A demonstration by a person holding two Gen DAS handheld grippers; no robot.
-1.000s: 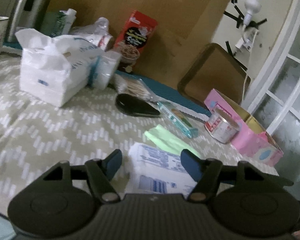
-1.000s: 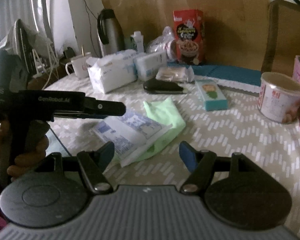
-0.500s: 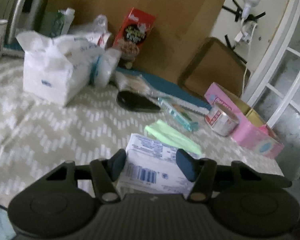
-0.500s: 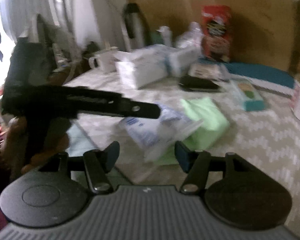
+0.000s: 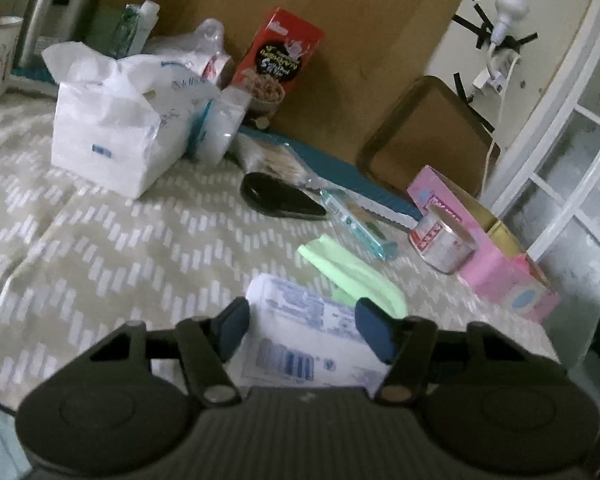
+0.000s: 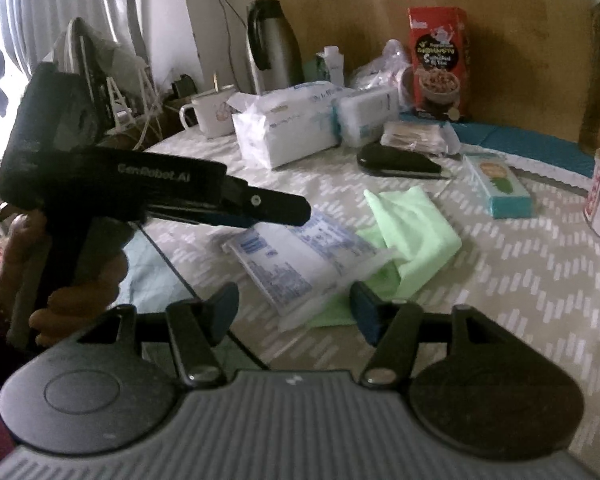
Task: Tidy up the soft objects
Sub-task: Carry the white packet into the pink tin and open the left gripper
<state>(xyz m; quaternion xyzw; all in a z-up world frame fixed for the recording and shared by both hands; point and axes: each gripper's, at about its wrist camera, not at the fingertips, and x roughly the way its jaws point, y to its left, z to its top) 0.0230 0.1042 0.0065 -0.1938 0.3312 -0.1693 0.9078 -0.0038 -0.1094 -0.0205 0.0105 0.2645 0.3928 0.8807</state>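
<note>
A flat white soft pack with blue print (image 5: 300, 340) (image 6: 296, 256) lies near the table's front edge, partly over a folded light green cloth (image 5: 352, 272) (image 6: 412, 228). My left gripper (image 5: 302, 326) is open, its jaws on either side of the pack's near end; in the right wrist view it hovers just above the pack (image 6: 260, 210). My right gripper (image 6: 292, 308) is open and empty, just in front of the pack's near corner. A big white tissue pack (image 5: 108, 136) (image 6: 284, 128) and a smaller white pack (image 6: 368, 116) sit further back.
A black case (image 6: 396, 160), teal box (image 6: 496, 184), tin can (image 5: 444, 240), pink box (image 5: 496, 264), red cereal box (image 6: 438, 60), thermos (image 6: 274, 44) and mug (image 6: 212, 114) crowd the back and right. The table's edge (image 6: 188, 288) runs close under the pack.
My left gripper has closed in over the white pack and its jaws have narrowed around it. My right gripper swung left, then back, ending closer to the pack.
</note>
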